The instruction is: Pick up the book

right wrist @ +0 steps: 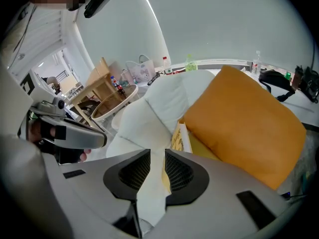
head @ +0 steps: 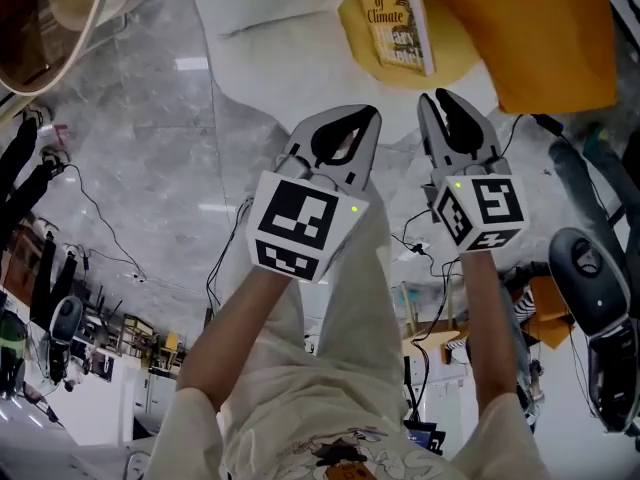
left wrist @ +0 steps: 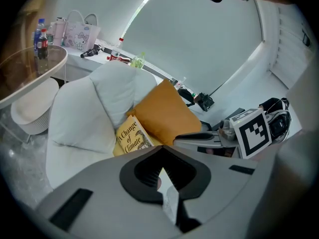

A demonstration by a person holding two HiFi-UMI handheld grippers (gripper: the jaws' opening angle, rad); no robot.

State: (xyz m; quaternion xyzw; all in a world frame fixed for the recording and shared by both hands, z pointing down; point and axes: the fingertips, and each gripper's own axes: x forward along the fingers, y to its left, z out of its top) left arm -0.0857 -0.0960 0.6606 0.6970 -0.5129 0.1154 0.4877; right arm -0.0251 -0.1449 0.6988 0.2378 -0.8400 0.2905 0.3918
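Observation:
The book (head: 395, 18), a yellow paperback with "A Change of Climate" on its cover, leans on the white armchair (head: 300, 68) between a white pillow (left wrist: 114, 91) and an orange cushion (head: 530, 28). It also shows in the left gripper view, book (left wrist: 133, 136), and edge-on in the right gripper view, book (right wrist: 178, 136). Both grippers hang short of it, side by side, touching nothing. My left gripper (head: 368, 116) has its tips together and holds nothing. My right gripper (head: 452, 103) stands open by a narrow gap, and nothing is between its pads.
A round glass table (left wrist: 30, 68) with bottles (left wrist: 40, 39) stands left of the armchair. Behind runs a white counter (left wrist: 124, 59) with a bag and small items. Cables (head: 100, 218) trail over the grey marble floor, and dark equipment (head: 590, 288) sits at the right.

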